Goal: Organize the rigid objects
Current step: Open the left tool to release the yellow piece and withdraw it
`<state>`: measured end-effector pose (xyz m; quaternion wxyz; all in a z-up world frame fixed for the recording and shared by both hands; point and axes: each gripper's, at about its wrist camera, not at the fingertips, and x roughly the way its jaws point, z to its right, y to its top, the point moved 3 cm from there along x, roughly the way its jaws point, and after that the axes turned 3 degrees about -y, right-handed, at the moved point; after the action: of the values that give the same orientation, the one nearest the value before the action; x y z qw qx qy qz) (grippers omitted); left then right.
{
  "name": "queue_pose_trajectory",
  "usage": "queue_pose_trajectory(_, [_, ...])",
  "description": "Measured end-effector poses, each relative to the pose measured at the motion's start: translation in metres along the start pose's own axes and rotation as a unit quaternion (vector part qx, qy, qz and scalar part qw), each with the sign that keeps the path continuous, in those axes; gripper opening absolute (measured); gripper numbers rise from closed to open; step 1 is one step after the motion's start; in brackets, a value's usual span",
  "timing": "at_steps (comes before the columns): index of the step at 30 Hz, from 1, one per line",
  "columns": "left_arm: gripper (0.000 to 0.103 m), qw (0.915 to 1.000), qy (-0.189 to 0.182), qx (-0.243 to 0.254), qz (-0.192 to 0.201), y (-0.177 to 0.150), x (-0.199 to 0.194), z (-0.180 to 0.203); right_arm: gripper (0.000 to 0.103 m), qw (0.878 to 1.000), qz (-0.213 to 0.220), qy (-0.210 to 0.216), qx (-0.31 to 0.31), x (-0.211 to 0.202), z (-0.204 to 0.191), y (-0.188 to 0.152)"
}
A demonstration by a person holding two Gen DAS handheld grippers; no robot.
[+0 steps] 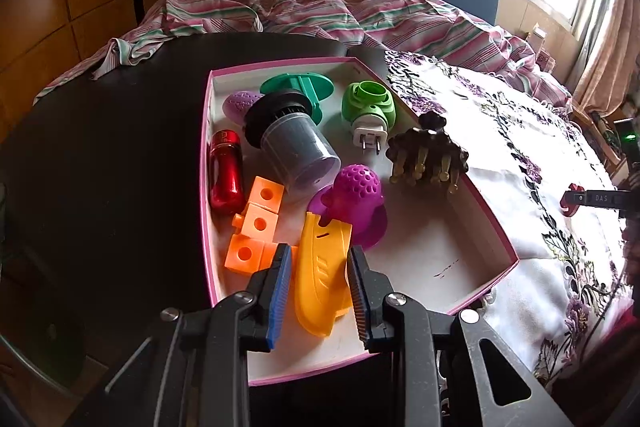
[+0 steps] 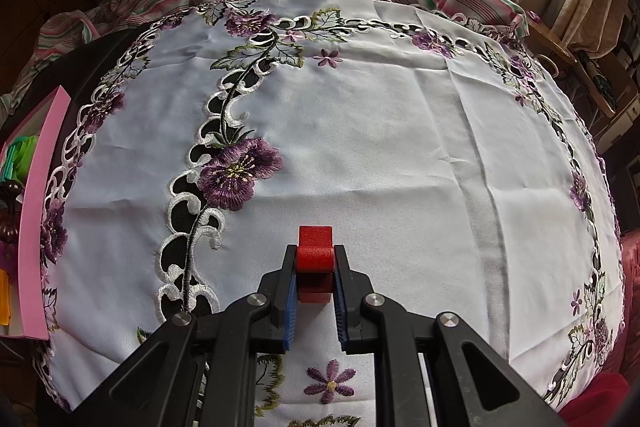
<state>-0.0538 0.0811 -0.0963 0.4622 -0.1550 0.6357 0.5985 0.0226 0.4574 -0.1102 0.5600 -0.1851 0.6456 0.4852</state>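
In the left wrist view a pink-rimmed white box (image 1: 486,211) holds several objects: a yellow plastic piece (image 1: 320,279), orange cube blocks (image 1: 256,227), a red bottle (image 1: 226,171), a grey cup with black lid (image 1: 294,147), a purple dotted toy (image 1: 356,203), a green plug-in device (image 1: 370,107), a green disc (image 1: 304,87) and a brown hair claw (image 1: 428,155) on the rim. My left gripper (image 1: 319,267) is open, its jaws either side of the yellow piece. My right gripper (image 2: 316,267) is shut on a red clip (image 2: 315,259) above the tablecloth; it also shows at the left view's right edge (image 1: 576,199).
A white tablecloth with purple embroidered flowers (image 2: 360,147) covers the right part of the dark table (image 1: 100,167). The pink box edge (image 2: 40,207) shows at the far left of the right wrist view. A striped sheet (image 1: 320,11) lies bunched behind the table.
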Motion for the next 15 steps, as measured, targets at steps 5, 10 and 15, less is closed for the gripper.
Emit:
queue_pose_trajectory(5, [0.029,1.0000,-0.001,-0.003,-0.002,0.000,0.000,-0.001,0.014,1.000,0.002,0.013,0.007,-0.002,0.001,0.000])
queue_pose_trajectory(10, [0.029,1.0000,0.001,-0.003,0.004,0.002,-0.004,-0.001,0.014,1.000,0.007,0.027,0.007,-0.004,-0.002,0.000])
queue_pose_trajectory(15, [0.029,0.9999,-0.002,-0.011,0.012,0.004,-0.010,-0.005,0.014,0.999,0.000,0.035,-0.004,-0.002,-0.009,-0.002])
